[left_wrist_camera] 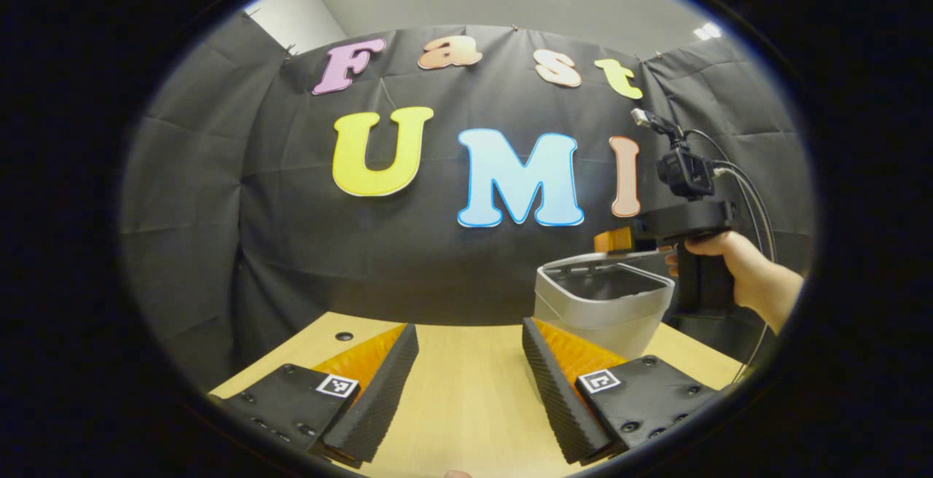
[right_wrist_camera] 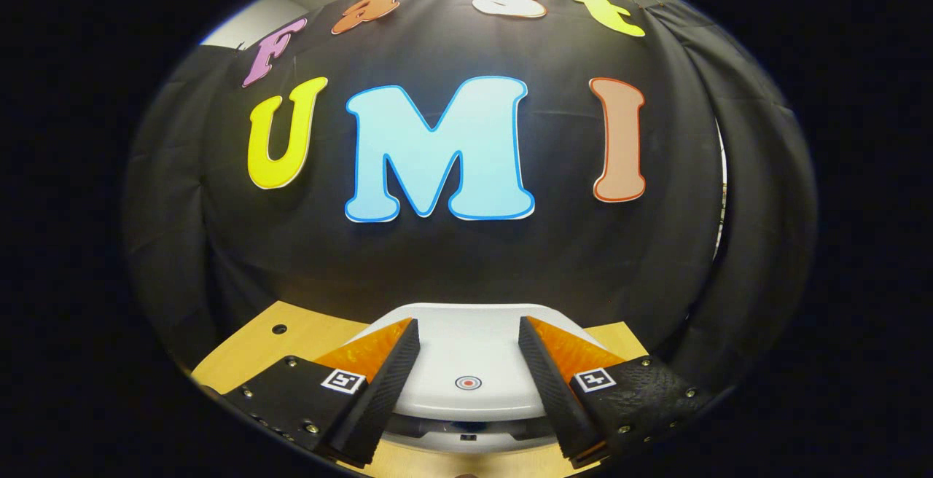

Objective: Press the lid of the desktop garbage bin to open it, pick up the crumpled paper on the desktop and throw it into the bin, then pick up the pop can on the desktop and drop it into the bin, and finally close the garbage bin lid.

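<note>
A: Left gripper (left_wrist_camera: 470, 372)?
B: Held spread and empty over the worktop (left_wrist_camera: 466, 405). Beyond it, near the far right corner, the bin (left_wrist_camera: 601, 303) is seen.
A: Right gripper (right_wrist_camera: 466, 372)?
B: Spread, held above the bin's lid (right_wrist_camera: 466, 354); contact can't be told.
A: Lid state?
B: Looks partly raised from the left gripper view, so closing is judged underway. Paper and can: contents can't be told.

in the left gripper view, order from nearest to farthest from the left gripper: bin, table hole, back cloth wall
1. Table hole, ahead left on the table.
2. Bin, ahead right; close to the hole's range, hard to separate.
3. Back cloth wall, behind both.
</note>
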A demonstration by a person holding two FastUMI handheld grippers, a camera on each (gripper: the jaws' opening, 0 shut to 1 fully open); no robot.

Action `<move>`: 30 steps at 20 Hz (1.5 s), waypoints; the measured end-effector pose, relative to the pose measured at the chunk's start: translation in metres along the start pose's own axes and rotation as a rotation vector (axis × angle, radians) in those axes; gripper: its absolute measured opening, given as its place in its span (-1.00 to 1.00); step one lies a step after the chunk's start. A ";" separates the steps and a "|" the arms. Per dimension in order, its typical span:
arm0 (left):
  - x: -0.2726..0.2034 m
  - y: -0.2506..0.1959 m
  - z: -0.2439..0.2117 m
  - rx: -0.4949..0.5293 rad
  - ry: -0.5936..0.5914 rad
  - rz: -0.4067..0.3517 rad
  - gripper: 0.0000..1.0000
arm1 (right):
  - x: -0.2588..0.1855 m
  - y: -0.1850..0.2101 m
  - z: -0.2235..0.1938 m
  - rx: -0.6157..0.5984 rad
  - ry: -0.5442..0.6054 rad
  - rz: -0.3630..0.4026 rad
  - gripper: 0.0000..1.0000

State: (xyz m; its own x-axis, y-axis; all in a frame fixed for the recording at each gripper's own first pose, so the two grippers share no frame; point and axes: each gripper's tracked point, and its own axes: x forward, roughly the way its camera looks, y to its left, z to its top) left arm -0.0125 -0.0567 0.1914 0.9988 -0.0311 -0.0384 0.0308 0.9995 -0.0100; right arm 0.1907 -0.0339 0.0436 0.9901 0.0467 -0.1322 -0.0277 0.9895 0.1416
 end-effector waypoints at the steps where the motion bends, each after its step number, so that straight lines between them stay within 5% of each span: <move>1: 0.001 0.001 0.000 0.005 0.002 0.004 0.88 | 0.002 -0.003 0.002 -0.009 -0.029 -0.014 0.77; 7: 0.006 -0.003 0.000 0.008 0.006 -0.003 0.88 | 0.005 -0.005 -0.011 -0.011 -0.056 -0.008 0.92; 30: 0.019 0.001 -0.009 0.008 0.035 0.002 0.88 | 0.031 -0.008 -0.033 -0.010 -0.160 0.002 0.94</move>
State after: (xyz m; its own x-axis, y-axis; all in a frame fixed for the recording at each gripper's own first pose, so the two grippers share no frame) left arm 0.0058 -0.0564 0.1816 0.9969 -0.0290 -0.0730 0.0289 0.9996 -0.0021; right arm 0.2174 -0.0354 0.0057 0.9993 0.0275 0.0264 -0.0307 0.9908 0.1315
